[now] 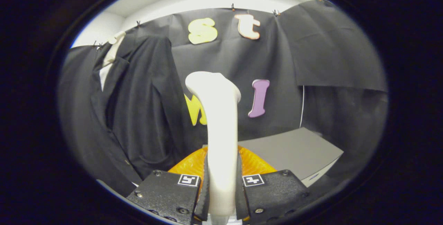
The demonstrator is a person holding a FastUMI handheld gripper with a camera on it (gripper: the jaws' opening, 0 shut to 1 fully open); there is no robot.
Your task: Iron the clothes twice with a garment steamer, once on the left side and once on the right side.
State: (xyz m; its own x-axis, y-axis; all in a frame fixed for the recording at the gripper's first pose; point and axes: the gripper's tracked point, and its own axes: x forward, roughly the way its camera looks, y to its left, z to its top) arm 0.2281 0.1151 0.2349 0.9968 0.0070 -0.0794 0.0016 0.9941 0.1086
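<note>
Garment steamer first: it's a cream-white plastic wand (220, 142) with a long smooth handle that flares into a wider, rounded head at the top, and it stands upright right in the hand-held gripper (221, 197). Both fingers are clamped on the lower part of the handle, one pressing each side, so the grip looks pretty snug. Using the steamer as the reference point: just behind its base there's a ribbed orange dome-shaped thing (252, 164), can't really tell what it is. Off to the steamer's left hangs the dark black suit jacket (138, 114) with its lapel open and a bit of white shirt collar (110, 59) showing at the top; the jacket is apart from the steamer head, not touching it. To the steamer's right and further back sits a flat grey box-like bench (297, 152) with a lighter front edge. Behind everything is the black cloth wall (328, 52), pinned up along its top edge.
</note>
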